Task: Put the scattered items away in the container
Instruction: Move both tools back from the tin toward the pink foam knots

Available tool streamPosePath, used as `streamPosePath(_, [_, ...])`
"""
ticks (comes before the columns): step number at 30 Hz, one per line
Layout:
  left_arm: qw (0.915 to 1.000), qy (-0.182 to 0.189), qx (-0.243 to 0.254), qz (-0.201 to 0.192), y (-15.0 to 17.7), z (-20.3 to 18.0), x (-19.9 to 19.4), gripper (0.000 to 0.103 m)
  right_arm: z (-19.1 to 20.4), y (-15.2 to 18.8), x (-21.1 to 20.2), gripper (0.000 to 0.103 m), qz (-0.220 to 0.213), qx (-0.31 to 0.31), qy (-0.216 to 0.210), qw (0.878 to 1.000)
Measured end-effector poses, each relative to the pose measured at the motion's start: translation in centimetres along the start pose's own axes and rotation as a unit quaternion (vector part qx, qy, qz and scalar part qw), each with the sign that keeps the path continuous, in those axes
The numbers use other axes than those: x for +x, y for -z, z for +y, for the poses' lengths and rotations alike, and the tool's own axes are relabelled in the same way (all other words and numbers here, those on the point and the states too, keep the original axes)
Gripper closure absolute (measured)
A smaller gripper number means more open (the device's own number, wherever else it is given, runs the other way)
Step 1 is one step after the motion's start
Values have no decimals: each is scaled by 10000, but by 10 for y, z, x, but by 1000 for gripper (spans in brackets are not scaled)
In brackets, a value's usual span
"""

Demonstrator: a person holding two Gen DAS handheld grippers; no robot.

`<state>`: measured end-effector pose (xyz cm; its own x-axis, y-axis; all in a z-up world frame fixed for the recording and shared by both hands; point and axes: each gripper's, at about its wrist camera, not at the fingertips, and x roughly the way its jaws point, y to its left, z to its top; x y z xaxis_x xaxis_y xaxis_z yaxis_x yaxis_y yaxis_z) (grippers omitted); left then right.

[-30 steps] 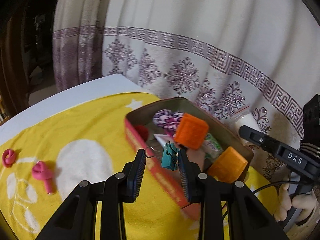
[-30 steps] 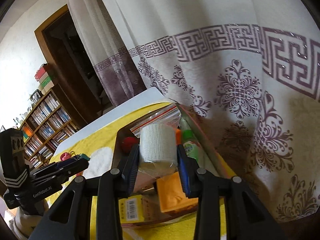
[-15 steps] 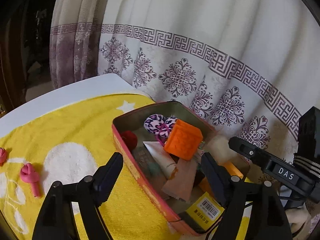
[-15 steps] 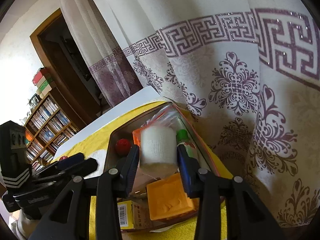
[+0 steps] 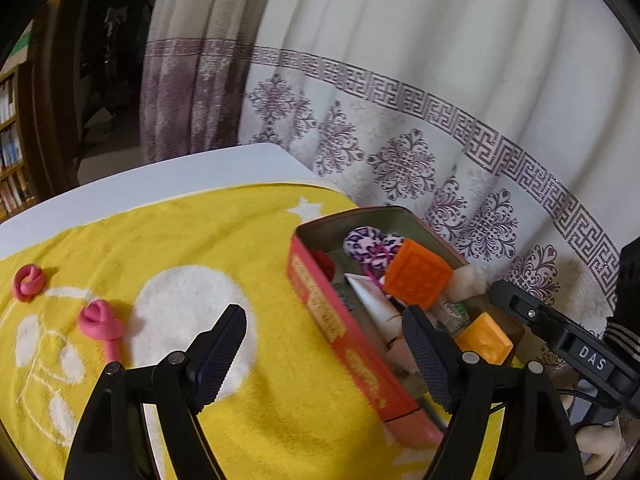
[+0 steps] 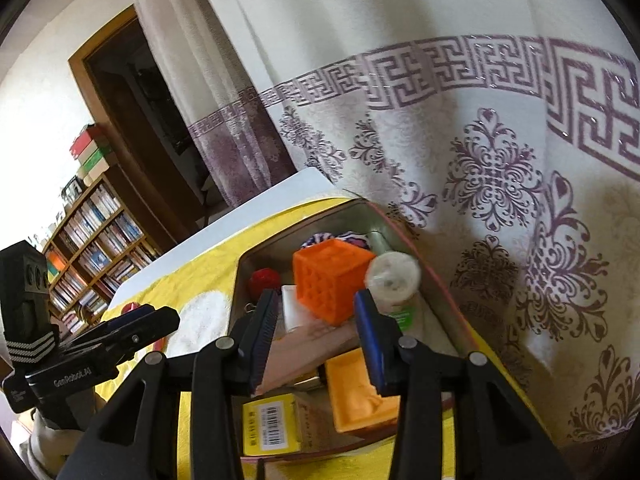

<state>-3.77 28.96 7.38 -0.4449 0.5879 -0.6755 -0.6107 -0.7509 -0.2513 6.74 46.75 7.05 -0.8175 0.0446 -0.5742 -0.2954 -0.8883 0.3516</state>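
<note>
Left gripper (image 5: pixel 324 344) wide open, nothing between jaws; jaws have just been opening. It hangs over near wall of red tin (image 5: pixel 340 324) on yellow towel (image 5: pixel 200 248).

Right gripper (image 6: pixel 316 316) partly open above tin (image 6: pixel 240 276), pads gripping nothing; white gauze roll (image 6: pixel 394 278) lies in tin just beyond right pad, apart from it.

Tin holds orange cube (image 6: pixel 330 278), flat orange block (image 6: pixel 360 392), yellow box (image 6: pixel 272 424), spotted hair tie (image 5: pixel 370 246), red ball (image 6: pixel 265 280).

Two pink clips (image 5: pixel 98 320) lie on towel, well apart from tin.
</note>
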Motion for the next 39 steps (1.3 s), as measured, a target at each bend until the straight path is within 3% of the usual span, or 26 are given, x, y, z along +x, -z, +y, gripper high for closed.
streamPosePath(6, [9996,-117,-231,-66,6,26,-16,21,27,4,2,51,30,-267,-70,9996])
streamPosePath(24, [9942,-499,-918,-241,29,119,-62,21,106,20,25,45,305,-862,-305,9953])
streamPosePath(39, [9794,-1226,-1560,-386,47,219,-100,21,167,39,74,45,873,-1312,-630,9855])
